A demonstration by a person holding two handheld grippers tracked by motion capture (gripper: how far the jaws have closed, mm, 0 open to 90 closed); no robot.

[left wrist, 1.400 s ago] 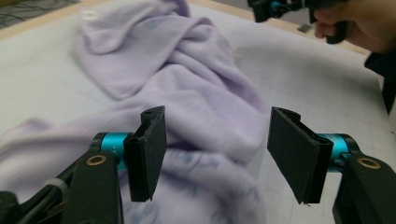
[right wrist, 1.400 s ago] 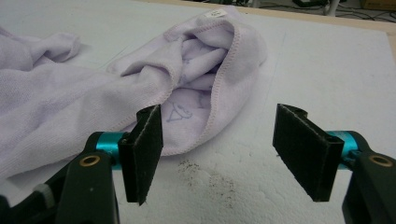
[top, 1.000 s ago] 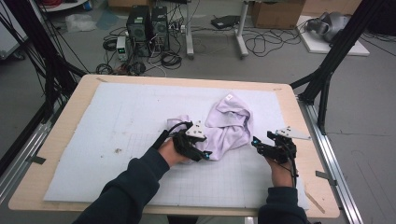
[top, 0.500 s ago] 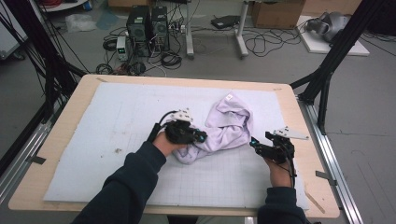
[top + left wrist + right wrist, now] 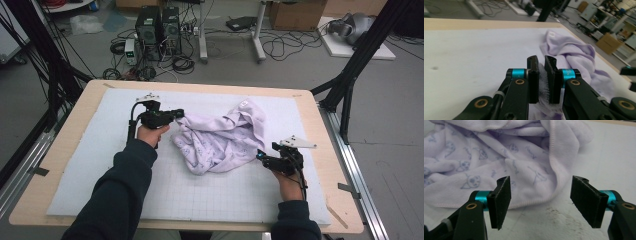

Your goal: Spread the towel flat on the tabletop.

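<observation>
While the left gripper [image 5: 541,75] pinches an edge of the soft, light lilac cloth [image 5: 222,140] bunched mid-mat [image 5: 90,165], the right gripper [image 5: 540,202] waits agape before its near hem, likely the best hold.

your left hand-held gripper [image 5: 177,114] has bare white mat [image 5: 95,150] to its left and behind it on the counter [image 5: 60,200]. the lilac cloth [image 5: 225,142] heaps between both hands, blocking a straight pass across. your right hand-held gripper [image 5: 261,156] has bare mat nearer you.
</observation>
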